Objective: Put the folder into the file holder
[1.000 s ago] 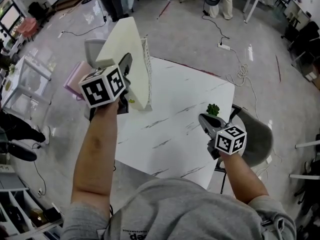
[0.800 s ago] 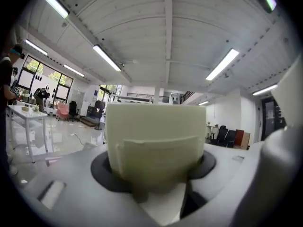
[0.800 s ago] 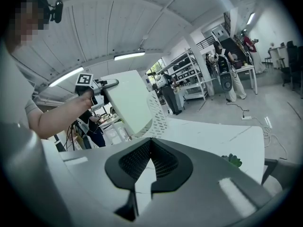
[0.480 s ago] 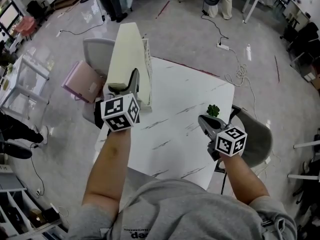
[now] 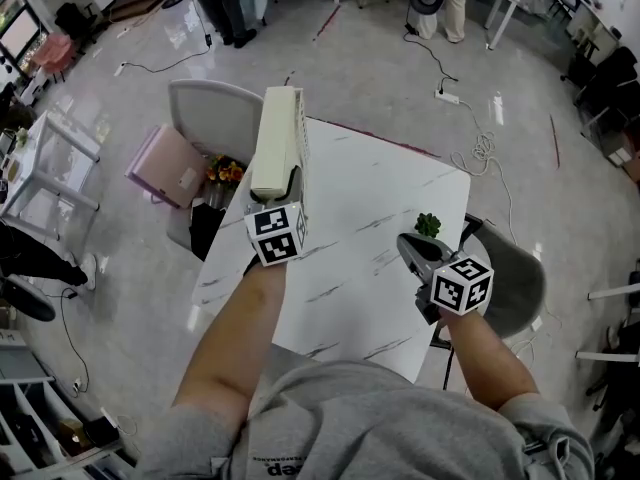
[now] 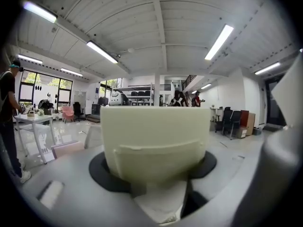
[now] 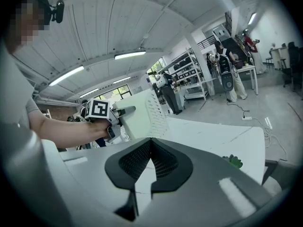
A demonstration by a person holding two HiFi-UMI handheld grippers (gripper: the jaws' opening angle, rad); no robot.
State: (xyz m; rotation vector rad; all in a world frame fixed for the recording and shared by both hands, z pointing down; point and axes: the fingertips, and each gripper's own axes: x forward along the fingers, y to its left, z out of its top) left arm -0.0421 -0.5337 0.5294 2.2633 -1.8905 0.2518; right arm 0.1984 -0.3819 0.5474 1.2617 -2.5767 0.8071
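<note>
1. The cream folder (image 5: 272, 138) stands upright on its long edge above the far left part of the worktop (image 5: 385, 193). It is lifted clear of the surface at my end.
2. My left tongs (image 5: 284, 188) are clamped on the folder's near edge. In the left gripper view the cream board fills the space between the dark pads, which press on it from both sides.
3. The white file holder (image 7: 155, 109) is right against the folder's right face, and its perforated wall shows just past the cream board. The two look to be touching, but I cannot tell whether the folder's lower edge sits inside the holder or only alongside it.
4. The holder stands on the worktop near its far left corner. The slab is white with thin dark veins.
5. My right tongs (image 5: 408, 242) hover over the right side of the worktop, well apart from the folder. Their tips meet and nothing is between them. Through the gap behind the tips I see only the bare white surface.
6. A small green plant sprig (image 5: 427, 223) lies on the worktop just beyond the right tongs.
7. Off the worktop to the left are a grey chair (image 5: 205, 108), a pink box (image 5: 165, 163) and a bunch of orange flowers (image 5: 225, 171). Cables trail across the floor further out.
</note>
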